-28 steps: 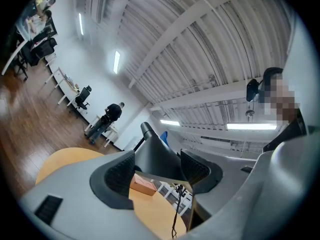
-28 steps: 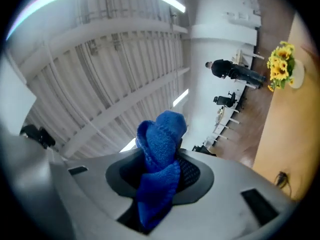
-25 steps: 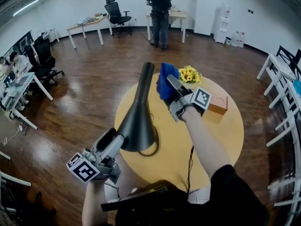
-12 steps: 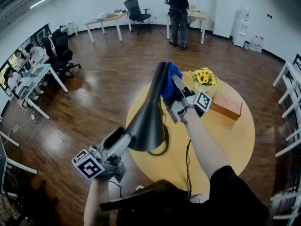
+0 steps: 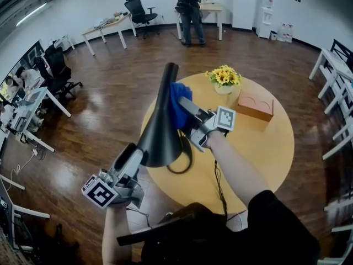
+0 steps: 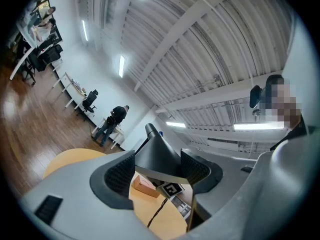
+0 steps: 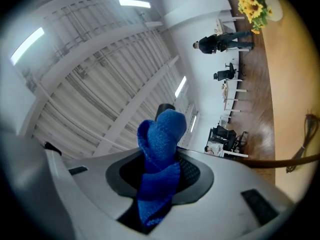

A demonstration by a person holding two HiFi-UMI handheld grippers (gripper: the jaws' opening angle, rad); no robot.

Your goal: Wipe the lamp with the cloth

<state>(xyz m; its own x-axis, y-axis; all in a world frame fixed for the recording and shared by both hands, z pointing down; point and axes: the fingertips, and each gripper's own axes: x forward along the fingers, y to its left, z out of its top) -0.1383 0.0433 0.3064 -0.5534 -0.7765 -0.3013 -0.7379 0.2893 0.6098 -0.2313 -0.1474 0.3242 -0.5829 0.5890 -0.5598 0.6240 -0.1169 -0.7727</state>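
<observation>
My left gripper (image 5: 139,153) is shut on the wide rim of a black cone-shaped lamp (image 5: 160,125) and holds it up over the left side of the round yellow table (image 5: 259,148). In the left gripper view the lamp shade (image 6: 159,155) sits between both pads. The right gripper (image 5: 185,106) is shut on a bunched blue cloth (image 5: 178,106), which presses against the right side of the lamp's neck. In the right gripper view the cloth (image 7: 161,163) fills the jaws, with the lamp's dark tip (image 7: 165,108) just behind it.
The lamp's black cord (image 5: 182,167) loops on the table and trails off its near edge. A pot of yellow flowers (image 5: 223,77) and a brown box (image 5: 255,105) stand on the far side. A person (image 5: 187,4) stands by desks at the back; chairs line the right.
The right gripper with the cloth has slid down along the lamp's neck, toward the shade. The lamp stays in the left gripper, nearly still. The head view has shifted.
</observation>
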